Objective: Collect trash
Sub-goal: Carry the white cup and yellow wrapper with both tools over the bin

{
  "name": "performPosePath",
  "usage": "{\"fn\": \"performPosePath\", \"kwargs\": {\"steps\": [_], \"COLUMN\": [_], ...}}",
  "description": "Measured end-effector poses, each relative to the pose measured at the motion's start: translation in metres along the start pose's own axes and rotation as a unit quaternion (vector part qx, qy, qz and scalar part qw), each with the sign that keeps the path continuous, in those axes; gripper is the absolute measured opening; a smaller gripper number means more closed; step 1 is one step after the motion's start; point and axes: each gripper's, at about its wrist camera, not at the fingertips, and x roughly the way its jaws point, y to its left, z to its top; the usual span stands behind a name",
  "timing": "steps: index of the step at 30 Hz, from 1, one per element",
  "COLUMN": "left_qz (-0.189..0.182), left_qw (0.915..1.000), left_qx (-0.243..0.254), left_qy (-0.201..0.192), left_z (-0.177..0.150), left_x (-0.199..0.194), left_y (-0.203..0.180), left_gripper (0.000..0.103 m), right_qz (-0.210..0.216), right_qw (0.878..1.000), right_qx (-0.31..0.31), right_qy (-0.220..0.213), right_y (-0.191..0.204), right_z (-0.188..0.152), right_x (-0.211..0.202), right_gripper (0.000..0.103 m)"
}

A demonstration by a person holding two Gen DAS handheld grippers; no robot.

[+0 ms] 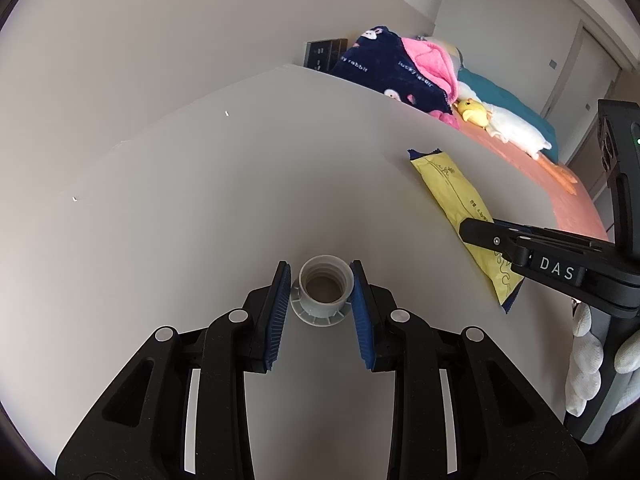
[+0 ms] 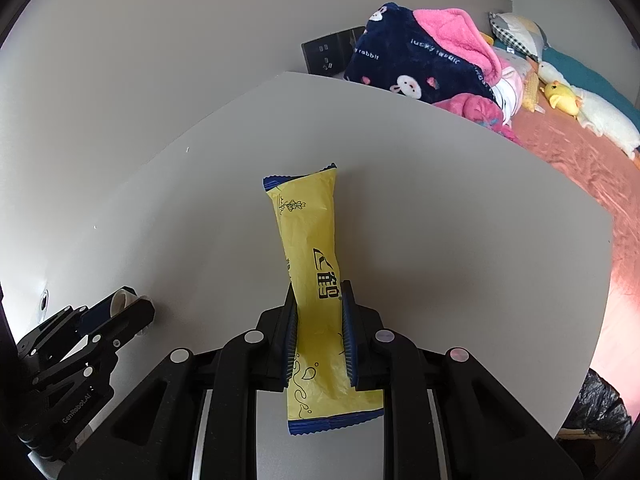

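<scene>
A grey threaded plastic cap [image 1: 323,294] stands on the pale table [image 1: 192,216], mouth up. My left gripper [image 1: 320,267] is shut on it, its blue pads against the cap's sides. In the right wrist view that left gripper [image 2: 128,302] shows at the far left with the cap's pale rim [image 2: 118,300] between its fingers. A long yellow snack wrapper [image 2: 310,232] with blue crimped ends lies lengthwise on the table [image 2: 440,220]. My right gripper [image 2: 319,286] is shut on the wrapper's near half, which buckles up between the pads. The left wrist view has the same wrapper [image 1: 450,186] under the right gripper [image 1: 480,238].
The table's curved edge runs along the right, with a bed [image 2: 580,160] beyond it carrying a navy and pink blanket [image 2: 420,60] and plush toys [image 2: 562,98]. A black bin bag [image 2: 600,408] sits below the table edge. A wall socket [image 2: 328,54] and a gloved hand [image 1: 588,360] are in view.
</scene>
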Motion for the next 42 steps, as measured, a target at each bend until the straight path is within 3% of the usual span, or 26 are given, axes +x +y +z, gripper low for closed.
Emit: {"fn": "performPosePath", "kwargs": {"steps": [42], "left_qz": [-0.058], "left_qw": [0.9966], "left_qx": [0.051], "left_qy": [-0.028], "left_z": [-0.028], "left_x": [-0.056], "left_y": [-0.072], "left_gripper": [0.03], "right_qz": [0.018], "right_qw": [0.998], "right_qx": [0.039], "right_qy": [-0.039], "right_y": [-0.015], "right_z": [-0.075], "right_x": [-0.103], "right_gripper": [0.021]}}
